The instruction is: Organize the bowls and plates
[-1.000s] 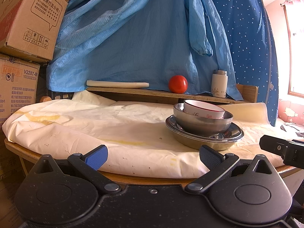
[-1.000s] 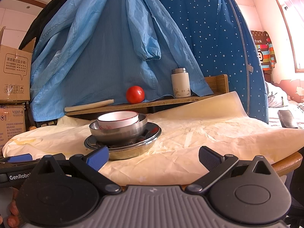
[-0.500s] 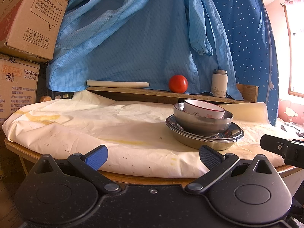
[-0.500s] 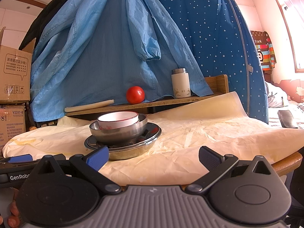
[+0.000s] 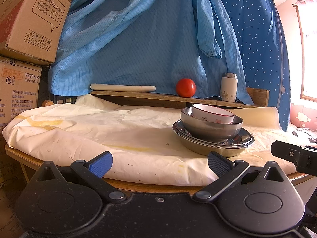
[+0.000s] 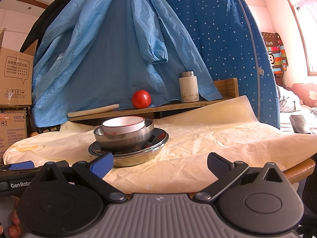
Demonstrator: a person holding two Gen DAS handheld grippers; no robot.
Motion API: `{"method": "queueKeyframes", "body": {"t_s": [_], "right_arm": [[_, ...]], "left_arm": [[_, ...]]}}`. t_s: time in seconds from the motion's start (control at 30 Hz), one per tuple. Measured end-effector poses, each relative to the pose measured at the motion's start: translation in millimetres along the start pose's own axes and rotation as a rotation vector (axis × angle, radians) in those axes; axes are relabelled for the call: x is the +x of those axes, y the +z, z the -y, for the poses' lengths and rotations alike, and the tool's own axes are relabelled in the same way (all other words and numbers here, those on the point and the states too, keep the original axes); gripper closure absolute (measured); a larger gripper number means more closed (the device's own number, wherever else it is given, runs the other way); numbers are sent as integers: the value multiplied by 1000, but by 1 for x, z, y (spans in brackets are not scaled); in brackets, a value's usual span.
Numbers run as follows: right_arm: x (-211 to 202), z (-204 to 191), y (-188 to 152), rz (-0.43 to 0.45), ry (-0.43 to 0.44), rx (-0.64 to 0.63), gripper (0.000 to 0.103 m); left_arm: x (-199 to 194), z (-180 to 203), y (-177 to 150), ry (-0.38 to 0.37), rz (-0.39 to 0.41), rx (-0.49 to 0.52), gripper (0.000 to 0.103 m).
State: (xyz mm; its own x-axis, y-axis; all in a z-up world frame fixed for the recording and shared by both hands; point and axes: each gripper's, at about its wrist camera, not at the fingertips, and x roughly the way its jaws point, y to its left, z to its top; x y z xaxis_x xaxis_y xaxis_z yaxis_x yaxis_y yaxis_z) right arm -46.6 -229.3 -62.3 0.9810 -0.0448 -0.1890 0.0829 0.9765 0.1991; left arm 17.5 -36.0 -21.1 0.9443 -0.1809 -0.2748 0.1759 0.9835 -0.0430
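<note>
- Right now a white bowl (image 5: pixel 213 113) with a red rim is sitting tilted inside a steel bowl (image 5: pixel 211 126), which is nesting in a wide steel plate (image 5: pixel 213 141); the stack is resting on the cream cloth (image 5: pixel 99 127) covering the counter (image 5: pixel 150 185), toward its near right part as the left wrist camera sees it.
- Nearer than the stack, the left gripper (image 5: pixel 159 161) is hovering at the counter's near edge with its blue-padded fingers (image 5: pixel 100 163) spread wide, holding nothing.
- Off to the right, the right gripper (image 6: pixel 160 161) is also waiting at the near edge, fingers (image 6: pixel 218 164) apart and empty, with the stack just beyond its left finger.
- Farther back, a wooden shelf (image 5: pixel 158 97) is carrying a pale roll (image 5: pixel 122 87), a red tomato (image 5: pixel 185 87) and a white flask (image 5: pixel 228 87).
- Behind the shelf a light blue coat (image 5: pixel 138 39) is hanging, with cardboard boxes (image 5: pixel 25 23) stacked at far left.
</note>
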Motion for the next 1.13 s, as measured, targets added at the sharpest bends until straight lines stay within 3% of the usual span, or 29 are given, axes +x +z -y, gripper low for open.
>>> {"method": "queueKeyframes", "body": {"t_s": [1.13], "right_arm": [[-3,0,0,7,-4,0,0]], "left_arm": [[-3,2,1,2,0,15,1]]}}
